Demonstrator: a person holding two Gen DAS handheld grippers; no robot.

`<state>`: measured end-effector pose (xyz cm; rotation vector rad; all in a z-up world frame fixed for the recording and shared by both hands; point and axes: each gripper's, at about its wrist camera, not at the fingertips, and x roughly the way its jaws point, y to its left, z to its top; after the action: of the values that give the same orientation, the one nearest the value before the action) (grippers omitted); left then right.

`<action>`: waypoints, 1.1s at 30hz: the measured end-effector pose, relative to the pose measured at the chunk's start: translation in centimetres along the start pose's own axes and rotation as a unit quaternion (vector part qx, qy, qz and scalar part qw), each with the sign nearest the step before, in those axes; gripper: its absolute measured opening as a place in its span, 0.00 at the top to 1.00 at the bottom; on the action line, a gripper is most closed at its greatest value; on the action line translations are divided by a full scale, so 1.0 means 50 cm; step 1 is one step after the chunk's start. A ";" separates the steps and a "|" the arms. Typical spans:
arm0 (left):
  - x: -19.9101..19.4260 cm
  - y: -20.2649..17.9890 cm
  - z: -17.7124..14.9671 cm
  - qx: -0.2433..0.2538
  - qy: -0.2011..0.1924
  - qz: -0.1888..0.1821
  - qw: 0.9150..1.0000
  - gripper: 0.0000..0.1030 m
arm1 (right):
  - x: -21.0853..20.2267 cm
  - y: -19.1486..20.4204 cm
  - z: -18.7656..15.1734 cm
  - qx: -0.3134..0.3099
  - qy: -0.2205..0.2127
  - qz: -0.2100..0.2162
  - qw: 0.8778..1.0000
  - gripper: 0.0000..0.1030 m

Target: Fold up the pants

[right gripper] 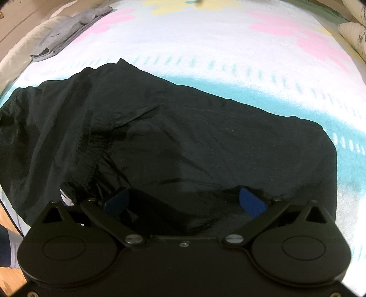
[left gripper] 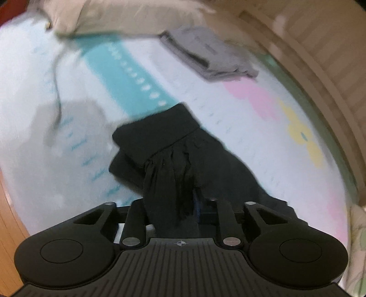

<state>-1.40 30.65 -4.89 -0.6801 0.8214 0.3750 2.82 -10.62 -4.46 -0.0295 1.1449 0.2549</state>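
Note:
Black pants (right gripper: 183,137) lie spread on a bed with a white, teal and pink blanket (right gripper: 228,50). In the left wrist view my left gripper (left gripper: 180,210) is shut on a bunched part of the black pants (left gripper: 173,155) and holds it up off the blanket; the cuffed end hangs forward. In the right wrist view my right gripper (right gripper: 185,201) is open, its blue pads (right gripper: 251,203) wide apart, low over the near edge of the pants with cloth lying between the fingers.
A folded grey garment (left gripper: 205,54) lies at the far side of the bed and also shows in the right wrist view (right gripper: 68,29). A beige pillow (left gripper: 128,16) and a wooden headboard (left gripper: 320,57) border the bed. A thin cable (left gripper: 57,91) runs over the blanket.

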 end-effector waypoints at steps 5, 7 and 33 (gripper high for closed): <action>-0.094 -0.100 -0.026 0.130 -0.068 -0.032 0.989 0.86 | -0.002 -0.005 0.003 0.006 0.002 0.003 1.000 0.00; -0.140 -0.147 -0.047 0.181 -0.090 -0.059 0.978 0.86 | -0.003 -0.011 0.007 0.011 0.004 0.009 1.000 0.00; -0.142 -0.439 -0.381 0.498 0.046 -0.256 0.827 0.41 | -0.125 -0.304 0.008 0.256 -0.098 0.032 0.961 0.00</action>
<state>-4.15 1.28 0.19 0.0956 0.7619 -0.5779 4.05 -26.46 -0.29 0.4816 0.9860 0.0121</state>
